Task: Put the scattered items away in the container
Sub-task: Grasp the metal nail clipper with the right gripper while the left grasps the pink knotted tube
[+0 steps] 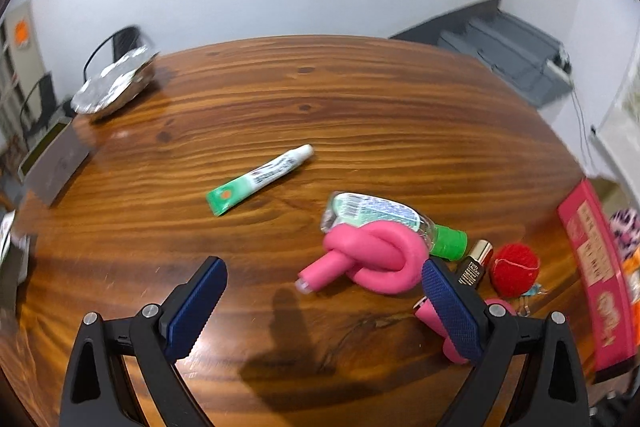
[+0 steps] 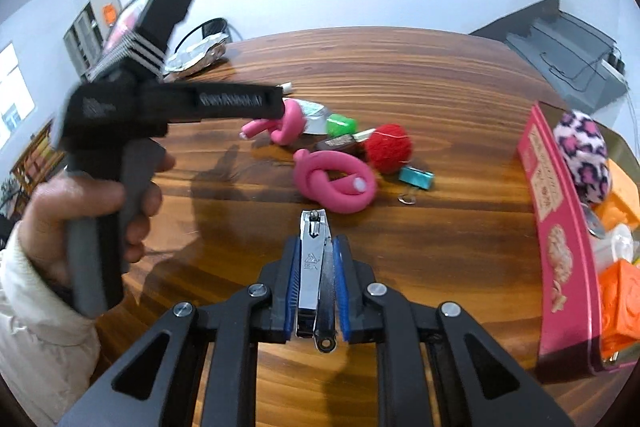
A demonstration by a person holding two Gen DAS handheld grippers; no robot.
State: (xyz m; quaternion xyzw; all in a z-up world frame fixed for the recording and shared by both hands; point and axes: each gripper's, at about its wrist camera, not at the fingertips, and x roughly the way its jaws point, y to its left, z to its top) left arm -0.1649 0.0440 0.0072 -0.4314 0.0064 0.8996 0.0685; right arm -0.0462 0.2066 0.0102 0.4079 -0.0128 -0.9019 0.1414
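Observation:
My right gripper (image 2: 316,243) is shut on a silver nail clipper (image 2: 312,267) and holds it above the wooden table (image 2: 440,247). Ahead of it lie a pink knotted foam tube (image 2: 332,183), a teal binder clip (image 2: 416,179), a red yarn ball (image 2: 388,143), a small brown bottle (image 2: 340,145) and a clear bottle with a green cap (image 2: 340,125). The pink container (image 2: 560,239) stands at the right, holding a spotted pompom (image 2: 584,155) and orange pieces. My left gripper (image 1: 324,307) is open over the table, just before another pink knot (image 1: 372,259). A green and white tube (image 1: 260,179) lies further off.
A foil-covered dish (image 1: 116,83) sits at the far left corner of the table, with a grey box (image 1: 60,167) near the left edge. A hand (image 2: 80,203) in a cream sleeve holds the left gripper's handle. A dark grey cabinet (image 1: 516,59) stands behind the table.

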